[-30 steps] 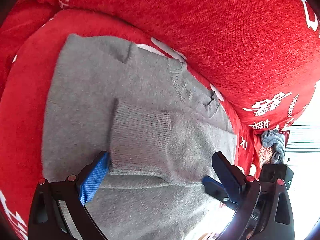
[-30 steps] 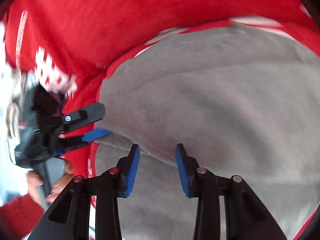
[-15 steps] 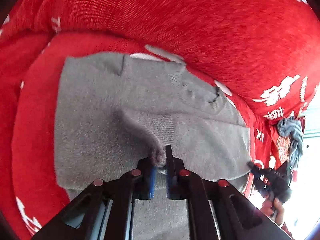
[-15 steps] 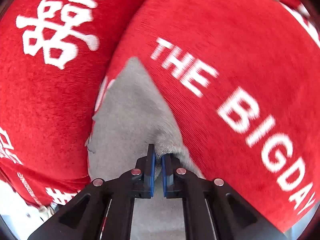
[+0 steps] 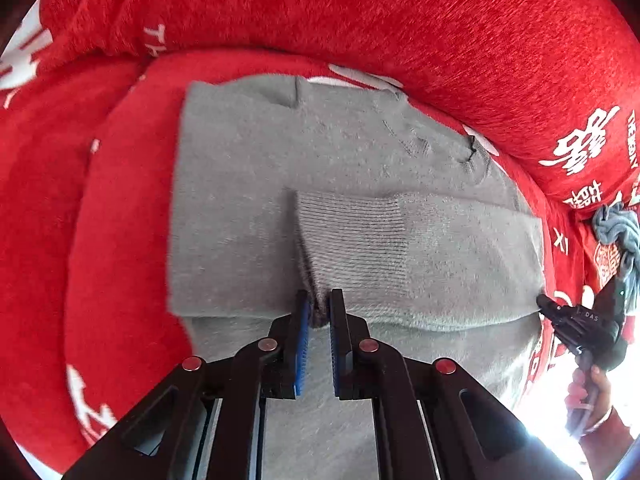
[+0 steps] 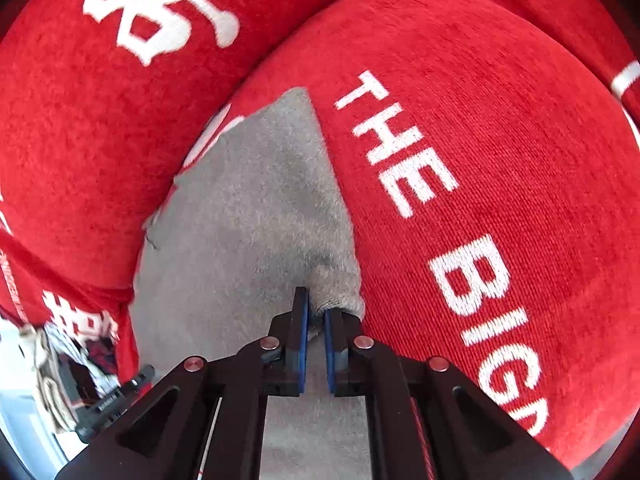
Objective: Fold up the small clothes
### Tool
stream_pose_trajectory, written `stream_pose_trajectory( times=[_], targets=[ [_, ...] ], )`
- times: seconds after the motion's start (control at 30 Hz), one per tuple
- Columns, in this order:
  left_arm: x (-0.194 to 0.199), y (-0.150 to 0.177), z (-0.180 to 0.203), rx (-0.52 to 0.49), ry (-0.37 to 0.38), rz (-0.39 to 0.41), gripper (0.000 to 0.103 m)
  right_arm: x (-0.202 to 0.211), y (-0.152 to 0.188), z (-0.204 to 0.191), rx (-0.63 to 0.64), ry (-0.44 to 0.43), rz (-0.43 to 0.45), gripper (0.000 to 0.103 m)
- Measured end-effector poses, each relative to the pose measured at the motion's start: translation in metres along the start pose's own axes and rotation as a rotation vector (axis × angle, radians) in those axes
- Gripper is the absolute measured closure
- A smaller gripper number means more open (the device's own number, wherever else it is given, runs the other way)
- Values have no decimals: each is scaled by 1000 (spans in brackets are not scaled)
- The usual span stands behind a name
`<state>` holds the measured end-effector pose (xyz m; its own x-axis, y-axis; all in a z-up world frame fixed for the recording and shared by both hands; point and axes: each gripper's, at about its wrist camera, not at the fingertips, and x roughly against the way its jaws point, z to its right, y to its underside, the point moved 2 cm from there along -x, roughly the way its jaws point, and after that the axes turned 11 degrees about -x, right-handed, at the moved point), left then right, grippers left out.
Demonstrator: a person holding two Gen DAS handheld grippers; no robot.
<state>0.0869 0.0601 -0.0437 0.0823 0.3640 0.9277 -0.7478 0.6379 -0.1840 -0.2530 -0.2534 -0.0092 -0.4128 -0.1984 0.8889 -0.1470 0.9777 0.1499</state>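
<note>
A: Item one, sweater (image 5: 248,208). Where is it?

B: Grey knit, lying flat on the red sofa (image 5: 400,32), on the seat cushion, its collar toward the backrest. One sleeve (image 5: 400,248) is folded across the body, ribbed cuff near the middle.

A: Left gripper (image 5: 318,312)?

B: Jaws narrow, pinching the lower corner of the cuff. A tuft of grey knit shows between the blue pads (image 5: 303,344).

A: Right gripper (image 6: 316,316)?

B: Also narrow, clamped on a rolled edge of the sweater (image 6: 248,216), just beside the seat cushion's white lettering (image 6: 404,152). In the left wrist view that gripper (image 5: 576,320) sits at the sweater's right edge, with the person's hand (image 5: 592,396) on its handle.

A: Other stock?

B: A blue-grey cloth (image 5: 616,232) bunched at the sofa's far right end, apart from the sweater. Mixed fabrics (image 6: 68,364) at lower left in the right wrist view, too blurred to tell apart.

A: Sofa print?

B: White characters (image 6: 168,4) and capitals on red.
</note>
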Motion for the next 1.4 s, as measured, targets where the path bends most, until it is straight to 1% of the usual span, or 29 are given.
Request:
stream_pose_trajectory(
  times=[0.07,0.17,0.2,0.23,0.27,0.3,0.33,0.4,0.43,0.47,0.5,0.53,0.6,0.67,0.7,0.83,0.97,1.07,1.1,1.13,1.17,1.2,1.23,1.27,1.33,1.4],
  targets=[
    [9,-2,1,-19,-21,2,94,9,8,-3,33,33,1,94],
    [22,-8,5,-50,-94,18,94,21,14,-9,77,56,24,94],
    [25,-9,5,-53,-101,27,94,24,14,-10,86,63,31,92],
    [29,-11,4,-54,-109,37,94,26,13,-10,94,71,38,84],
    [32,-12,3,-56,-120,39,94,27,10,-8,94,80,46,78],
    [31,-14,2,-56,-130,35,94,27,6,-5,86,86,51,63],
    [30,-15,0,-54,-138,26,94,27,3,-2,70,86,56,58],
    [26,-16,-1,-43,-141,17,94,20,-4,5,21,44,42,58],
    [24,-16,-2,-39,-138,13,94,15,-7,9,-6,16,24,60],
    [22,-16,-1,-34,-134,10,94,8,-9,13,-36,-4,-3,67],
    [21,-16,0,-32,-128,11,94,5,-9,14,-49,4,-17,86],
    [23,-15,2,-35,-127,16,94,3,-9,13,-41,22,-16,86],
    [22,-14,5,-50,-140,21,94,4,-6,6,33,78,1,86],
    [17,-11,5,-50,-160,-1,94,0,-2,2,89,133,4,86],
    [15,-10,5,-45,-169,-14,94,0,-1,1,97,143,8,86],
    [17,-3,5,-45,-188,-26,94,7,3,1,66,167,19,79],
    [21,3,11,-82,-218,-44,94,21,19,-6,97,187,33,79],
    [23,7,15,-99,-220,-59,94,28,37,-16,124,181,28,78],
    [23,7,16,-104,-222,-65,91,28,43,-20,132,176,22,78],
    [24,9,18,-112,-226,-70,60,27,50,-25,143,165,11,78],
    [25,10,20,-116,-228,-68,32,22,55,-33,151,155,1,77],
    [29,11,22,-114,-244,-47,0,20,62,-37,159,144,-9,76],
    [34,12,24,-118,-262,-14,0,17,68,-42,168,131,-23,74],
    [37,12,27,-133,-259,-8,0,13,76,-49,178,113,-44,73],
    [37,14,28,-138,-255,-25,0,3,87,-60,200,91,-75,69],
    [36,16,26,-130,-255,-39,0,-8,99,-70,215,79,-105,67]
  ],
)
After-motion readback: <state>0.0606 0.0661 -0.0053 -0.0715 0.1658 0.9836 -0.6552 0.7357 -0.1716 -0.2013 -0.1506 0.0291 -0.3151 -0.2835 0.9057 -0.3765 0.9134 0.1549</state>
